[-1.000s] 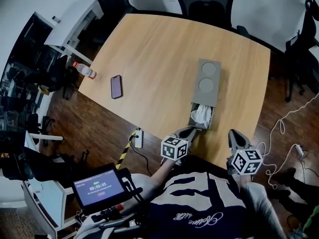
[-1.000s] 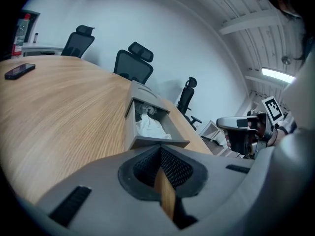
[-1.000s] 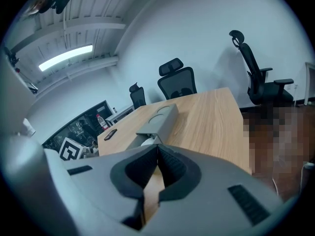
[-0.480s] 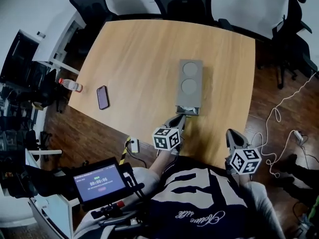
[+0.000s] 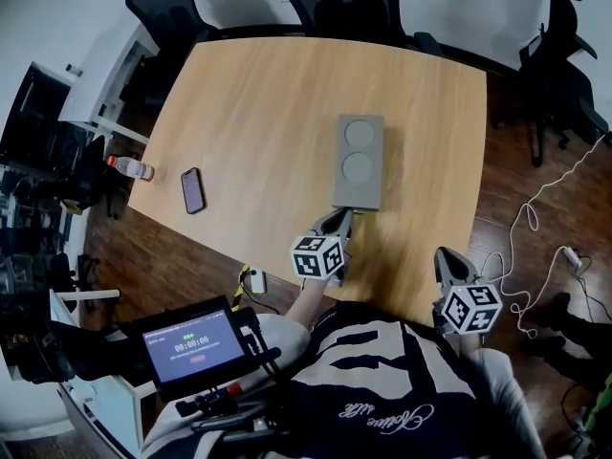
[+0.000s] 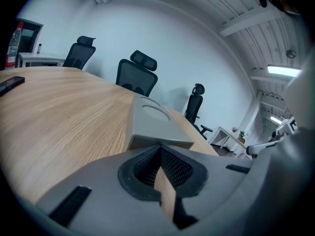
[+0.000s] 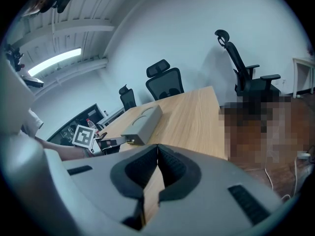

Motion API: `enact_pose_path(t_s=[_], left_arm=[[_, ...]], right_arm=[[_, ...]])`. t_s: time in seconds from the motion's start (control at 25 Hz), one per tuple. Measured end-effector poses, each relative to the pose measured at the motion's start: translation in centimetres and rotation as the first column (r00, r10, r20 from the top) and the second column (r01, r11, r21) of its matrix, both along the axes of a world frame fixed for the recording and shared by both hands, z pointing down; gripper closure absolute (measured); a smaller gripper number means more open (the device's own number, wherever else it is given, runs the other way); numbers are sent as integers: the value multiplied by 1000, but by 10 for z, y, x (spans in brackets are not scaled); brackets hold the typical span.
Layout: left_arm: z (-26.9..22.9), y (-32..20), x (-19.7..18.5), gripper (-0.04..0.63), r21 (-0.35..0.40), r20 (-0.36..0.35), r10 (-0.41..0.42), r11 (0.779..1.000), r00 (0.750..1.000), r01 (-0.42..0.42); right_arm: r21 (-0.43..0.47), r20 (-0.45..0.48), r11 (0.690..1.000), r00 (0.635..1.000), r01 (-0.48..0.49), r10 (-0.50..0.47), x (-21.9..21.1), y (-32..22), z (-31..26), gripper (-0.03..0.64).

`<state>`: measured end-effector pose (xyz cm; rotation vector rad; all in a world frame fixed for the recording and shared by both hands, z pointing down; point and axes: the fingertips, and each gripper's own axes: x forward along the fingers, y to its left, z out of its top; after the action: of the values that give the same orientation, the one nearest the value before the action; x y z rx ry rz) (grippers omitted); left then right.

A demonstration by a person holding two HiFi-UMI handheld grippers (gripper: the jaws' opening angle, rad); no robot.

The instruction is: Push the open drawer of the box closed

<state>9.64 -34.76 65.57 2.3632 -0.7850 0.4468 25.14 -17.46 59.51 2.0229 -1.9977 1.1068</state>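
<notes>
The grey box [image 5: 359, 161] lies lengthwise near the middle of the wooden table [image 5: 258, 113], two round recesses in its lid. Its drawer front faces me and sits flush with the body. My left gripper [image 5: 344, 216] is shut and empty, its tips right at that drawer front. In the left gripper view the box [image 6: 157, 124] fills the space just beyond the closed jaws. My right gripper [image 5: 446, 254] is shut and empty, held over the table's near edge to the right of the box. From the right gripper view the box [image 7: 142, 122] lies to the left.
A phone [image 5: 192, 190] and a plastic bottle [image 5: 130, 167] lie near the table's left edge. Office chairs [image 5: 349, 12] stand along the far side. A tablet with a timer [image 5: 189, 345] sits at my lower left. Cables [image 5: 535, 228] run over the floor on the right.
The drawer, open with something white inside one second ago, has slid fully into the box. My left gripper moved forward with it. The right gripper stayed put.
</notes>
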Motion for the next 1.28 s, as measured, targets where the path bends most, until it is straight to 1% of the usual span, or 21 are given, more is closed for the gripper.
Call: enact_pose_path(t_s=[0.2,0.36,0.48,0.76,1.0,1.08,1.2,1.28], left_arm=[[-6,6,-3,594,2,-17,-21,1000,1000,21],[-10,22,-7,594,8,-5,12,1000,1000,-12],[-17,34,-11,594,25,-18,24,999,1000,-23],[-48,73,-29,594,62,-86,35,998,996,-30],[-69,111,-58,594,86,-133,41,996,990,-30],[-75,126,-72,594,83,-151,32,996,988,-20],[-92,152,-94,594,69,-213,14,998,977,1],[-107,170,-106,594,83,-252,27,997,967,-7]], right_arm=[[2,1,999,999,34,-34,-11,-5,0,618],[5,3,998,998,69,-69,-22,-11,1,618],[12,7,996,996,94,-94,-33,-14,0,618],[37,-2,987,988,157,-157,-67,-11,-6,618],[85,-18,975,979,203,-202,-109,-9,-21,618],[92,-22,971,975,222,-221,-126,-2,-24,618],[89,-30,965,969,245,-244,-152,16,-24,618],[86,-32,964,968,252,-250,-168,29,-25,618]])
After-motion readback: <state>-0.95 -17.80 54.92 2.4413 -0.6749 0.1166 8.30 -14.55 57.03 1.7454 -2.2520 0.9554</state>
